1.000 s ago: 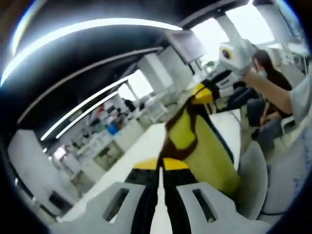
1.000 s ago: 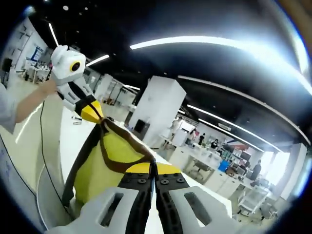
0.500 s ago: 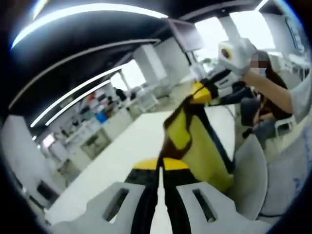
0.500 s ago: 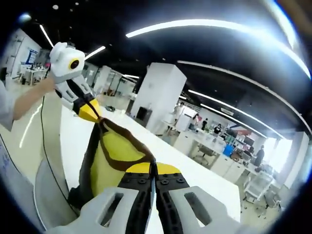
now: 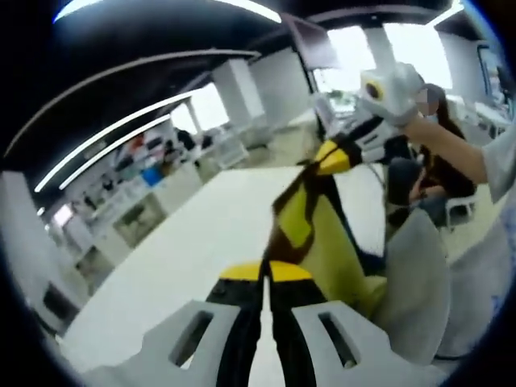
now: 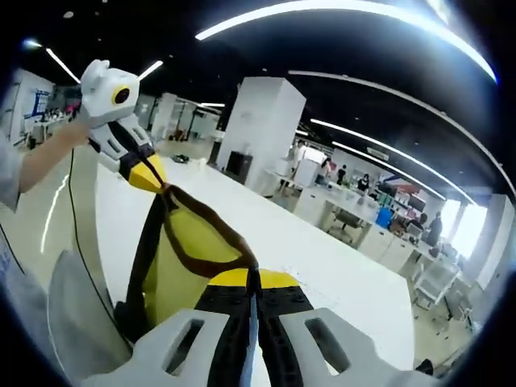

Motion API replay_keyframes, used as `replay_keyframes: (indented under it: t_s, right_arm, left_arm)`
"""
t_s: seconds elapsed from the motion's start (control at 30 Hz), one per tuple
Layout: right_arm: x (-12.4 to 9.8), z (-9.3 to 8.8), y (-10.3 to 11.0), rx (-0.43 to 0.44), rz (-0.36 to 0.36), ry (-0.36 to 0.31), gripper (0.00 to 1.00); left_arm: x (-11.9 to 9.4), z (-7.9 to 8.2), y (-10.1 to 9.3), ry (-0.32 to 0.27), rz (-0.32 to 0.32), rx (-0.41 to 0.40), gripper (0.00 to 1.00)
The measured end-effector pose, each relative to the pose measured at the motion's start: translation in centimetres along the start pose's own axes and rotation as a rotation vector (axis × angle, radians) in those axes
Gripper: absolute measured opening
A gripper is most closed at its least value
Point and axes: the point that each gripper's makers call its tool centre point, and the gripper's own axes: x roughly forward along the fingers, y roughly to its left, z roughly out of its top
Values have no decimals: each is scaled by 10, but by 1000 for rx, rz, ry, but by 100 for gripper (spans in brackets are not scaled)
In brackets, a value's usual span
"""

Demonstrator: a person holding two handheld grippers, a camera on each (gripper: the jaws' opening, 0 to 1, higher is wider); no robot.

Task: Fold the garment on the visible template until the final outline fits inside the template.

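In the left gripper view, the left gripper [image 5: 264, 278] has its jaws pinched tight on the brown-trimmed edge of the yellow garment [image 5: 310, 234], which hangs in the air above the white table [image 5: 185, 250]. The cloth stretches away to the right gripper [image 5: 326, 159], whose yellow tips clamp the other end of that trimmed edge. A person's hand [image 5: 415, 129] carries that tool, and a grey chair back [image 5: 419, 278] sits close behind the hanging cloth. I cannot make out any template on the table from here; the view is soft and tilted.

In the right gripper view, the right gripper [image 6: 251, 280] is closed on the same brown band, and the garment [image 6: 181, 266] sags between it and the left gripper [image 6: 153, 179] up at the far end, its yellow body drooping down towards a grey chair back [image 6: 76, 322]. The white table [image 6: 314, 258] runs bare out to the right.

To my eye this is the lift and spread before laying down. To do it well, both grips should hold firm and level, the edge kept taut between them so the body hangs flat and free of twists, then lowered over the table, clear of the chair, hem touching first, so it lies smooth for folding.
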Motion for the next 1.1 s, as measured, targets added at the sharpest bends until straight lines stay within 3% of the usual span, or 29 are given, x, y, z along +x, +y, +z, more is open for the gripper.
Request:
replay_keyframes:
  t_s: [0.5,0.83,1.1]
  right_arm:
    - [44,-25,-25,44,-2,75,1]
    - [80,-47,-42,56,56,95,1]
    - [96,-64,-56,74,70,117,1]
  left_arm:
    - [46,-16,28,2,-73,-79,0]
    - [83,-35,52,41,-49,-137,0]
    - [106,-44,66,72,-47,-154,0]
